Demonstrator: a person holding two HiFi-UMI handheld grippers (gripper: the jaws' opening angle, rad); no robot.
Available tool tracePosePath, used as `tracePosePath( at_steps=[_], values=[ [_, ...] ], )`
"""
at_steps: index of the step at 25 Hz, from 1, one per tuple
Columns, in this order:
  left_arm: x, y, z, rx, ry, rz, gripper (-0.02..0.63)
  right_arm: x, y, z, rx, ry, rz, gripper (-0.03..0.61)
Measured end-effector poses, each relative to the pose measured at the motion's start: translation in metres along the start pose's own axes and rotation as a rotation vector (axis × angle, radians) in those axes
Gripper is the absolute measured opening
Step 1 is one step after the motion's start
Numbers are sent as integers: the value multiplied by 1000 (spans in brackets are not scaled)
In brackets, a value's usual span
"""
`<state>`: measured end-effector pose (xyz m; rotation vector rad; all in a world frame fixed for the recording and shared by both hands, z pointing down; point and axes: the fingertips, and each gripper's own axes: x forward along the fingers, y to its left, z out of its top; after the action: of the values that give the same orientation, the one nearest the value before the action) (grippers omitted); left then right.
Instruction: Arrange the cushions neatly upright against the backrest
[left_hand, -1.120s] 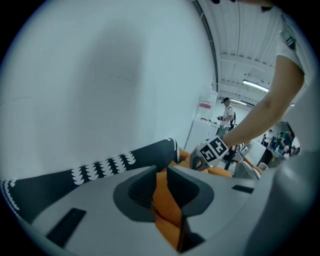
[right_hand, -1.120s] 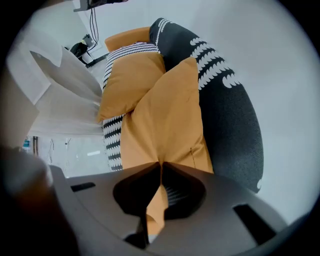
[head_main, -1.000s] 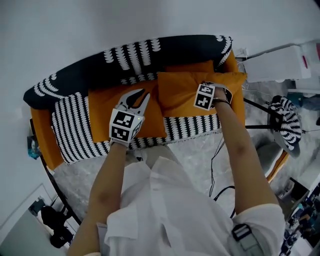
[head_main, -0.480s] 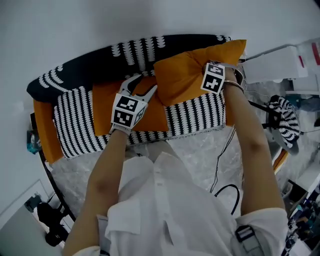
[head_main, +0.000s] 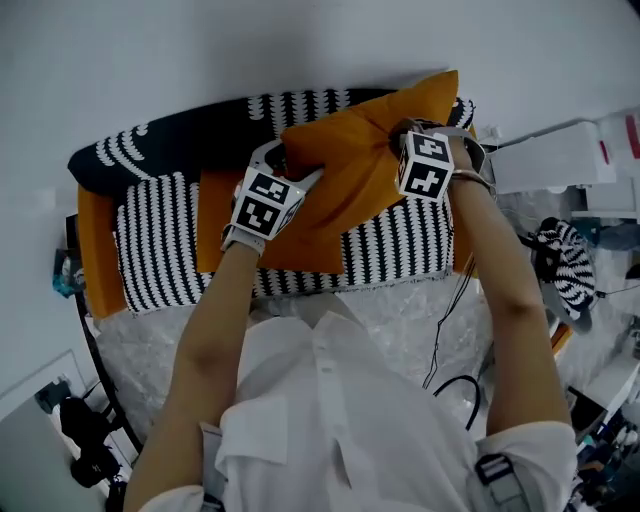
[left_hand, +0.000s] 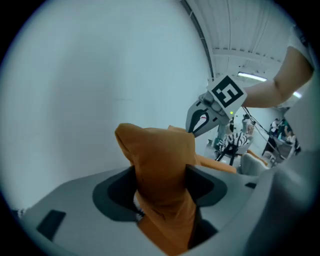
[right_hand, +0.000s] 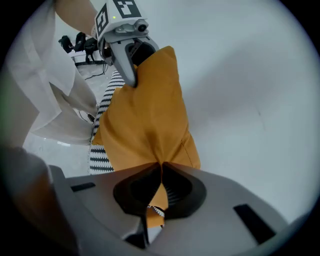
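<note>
The sofa has a black-and-white patterned backrest (head_main: 200, 135) and a striped seat (head_main: 150, 240). One orange cushion (head_main: 350, 165) hangs lifted in front of the backrest, tilted, with a corner above the sofa's top. My right gripper (head_main: 400, 135) is shut on its right edge, the fabric (right_hand: 145, 115) pinched thin between the pads (right_hand: 161, 175). My left gripper (head_main: 285, 160) is at its left corner. Its jaws have just been opening, and the bunched corner (left_hand: 160, 170) sits between the wide-spread pads. A second orange cushion (head_main: 300, 250) lies flat on the seat below.
A white wall stands behind the sofa. To the right are a white box (head_main: 560, 150) and a stand draped with striped cloth (head_main: 570, 255). A black cable (head_main: 450, 380) lies on the floor. Dark equipment (head_main: 85, 440) is at lower left.
My right gripper has raised the right cushion off the seat to above the backrest. My left gripper has left the flat cushion, spread its jaws wider and moved onto the raised cushion's left corner.
</note>
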<state>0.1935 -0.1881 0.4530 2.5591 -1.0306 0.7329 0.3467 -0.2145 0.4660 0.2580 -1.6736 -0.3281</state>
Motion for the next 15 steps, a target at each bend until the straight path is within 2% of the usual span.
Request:
tracePosePath(
  at_steps=[1,3,6,9,11,15],
  values=[
    [-8,8,4,18,-8,36,292,-2,-1,13,-16,-16,-5,16],
    [-27,28,4,48,4,92,240,2,5,40,-36,-49,9,16],
    [-54,58,-16,62,46,138,203,16,22,85,-33,-111,49,15],
    [-83,85,-52,56,94,175,183,34,44,134,-38,-158,79,17],
    [-100,99,-80,52,132,177,178,48,59,164,-42,-178,97,17],
    [-120,108,-139,-9,190,125,164,69,80,204,-49,-177,116,17]
  ],
)
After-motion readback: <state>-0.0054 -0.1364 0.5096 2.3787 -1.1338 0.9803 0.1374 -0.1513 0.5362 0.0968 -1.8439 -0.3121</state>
